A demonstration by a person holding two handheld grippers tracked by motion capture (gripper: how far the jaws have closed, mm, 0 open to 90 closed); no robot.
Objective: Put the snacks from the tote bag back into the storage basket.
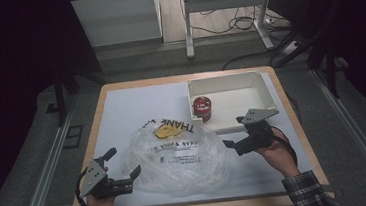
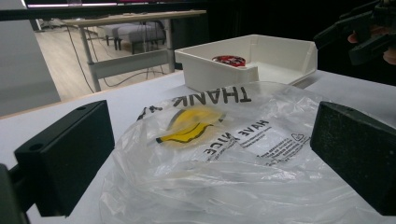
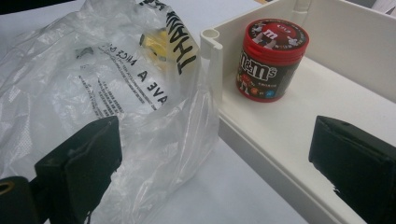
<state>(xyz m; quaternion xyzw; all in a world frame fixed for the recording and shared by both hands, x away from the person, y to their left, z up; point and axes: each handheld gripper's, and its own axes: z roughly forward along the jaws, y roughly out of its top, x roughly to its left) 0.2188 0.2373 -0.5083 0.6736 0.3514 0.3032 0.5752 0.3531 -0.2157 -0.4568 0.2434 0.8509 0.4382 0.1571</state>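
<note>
A dim room with desk legs and loose cables at the back frames a pale surface [image 1: 121, 103], where a crumpled clear plastic bag [image 1: 176, 159] printed with "THANK YOU" lies slack between two hand-held tools. The left gripper [image 1: 121, 168] sits at the bag's near-left edge, jaws spread wide and holding nothing; seen in the left gripper view, the plastic bag [image 2: 219, 158] spreads straight ahead between those jaws, almost at their tips. The right gripper [image 1: 233, 131] hovers at the bag's right side, jaws likewise apart and empty, angled toward the gap where the bag's edge meets the near-left corner of a white tray [image 1: 264, 83]. Inside that tray a red-lidded candy tub [image 1: 202, 107] stands upright near the left wall; in the right gripper view the candy tub [image 3: 271, 58] lies ahead and slightly right, the plastic bag [image 3: 107, 93] to the left and pressed against the tray's corner post. The left gripper looks nearer to the bag, the right nearer to the tub, so the likely next move is bag-holding on the left and tub-fetching on the right.
</note>
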